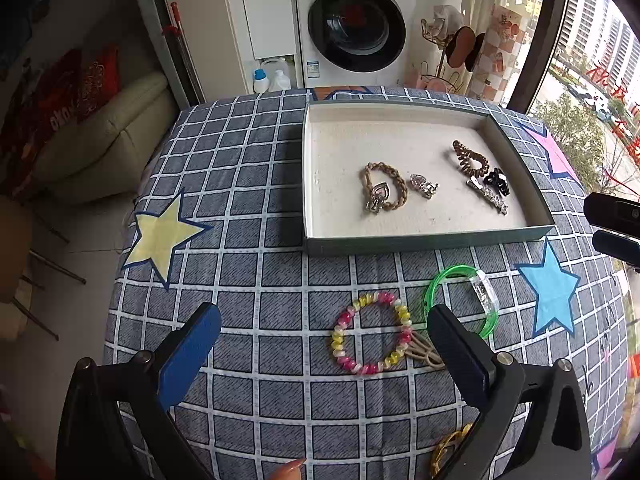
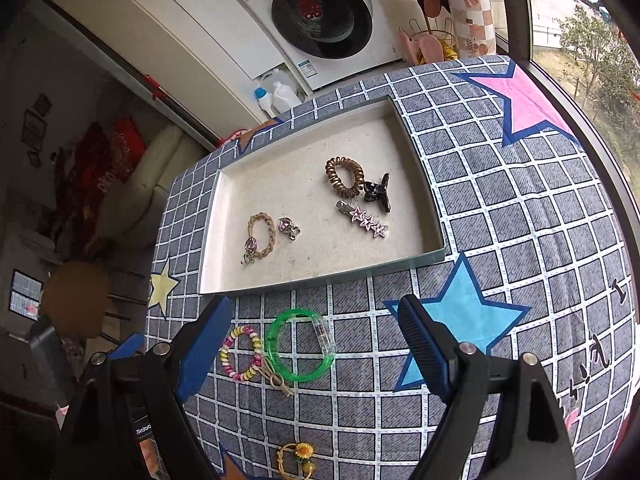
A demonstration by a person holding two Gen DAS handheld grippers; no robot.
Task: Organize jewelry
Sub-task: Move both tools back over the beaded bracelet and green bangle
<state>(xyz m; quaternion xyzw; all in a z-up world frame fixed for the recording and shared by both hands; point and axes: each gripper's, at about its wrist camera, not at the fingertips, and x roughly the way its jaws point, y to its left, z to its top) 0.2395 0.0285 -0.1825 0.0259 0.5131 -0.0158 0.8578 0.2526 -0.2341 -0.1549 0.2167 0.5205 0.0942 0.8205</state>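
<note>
A shallow rectangular grey-green tray (image 1: 432, 242) with a pale lining is set on a table covered by a blue-grey checked cloth with stars (image 1: 248, 208). Inside the tray, a braided tan hair tie with a heart charm (image 2: 262, 240) is seen towards the left, with a small silver heart clip (image 2: 289, 229) just beside it. Further right, a brown spiral hair coil (image 2: 345, 176) is laid touching a black claw clip (image 2: 378, 193), and a clip with three sparkly pink stars (image 2: 366, 220) lies just below them.

On the cloth in front of the tray, a pink, yellow and white beaded bracelet (image 1: 372, 333) is placed beside a translucent green plastic bangle (image 1: 460, 300), with a beige knotted hair tie (image 1: 424, 354) between them. A yellow sunflower hair tie (image 2: 298, 460) lies nearer the table's front edge.

The left gripper (image 1: 324, 324) is held over the bracelet, its jaws spread wide and nothing gripped. The right gripper (image 2: 316, 316) is likewise held wide open and empty above the bangle.
</note>
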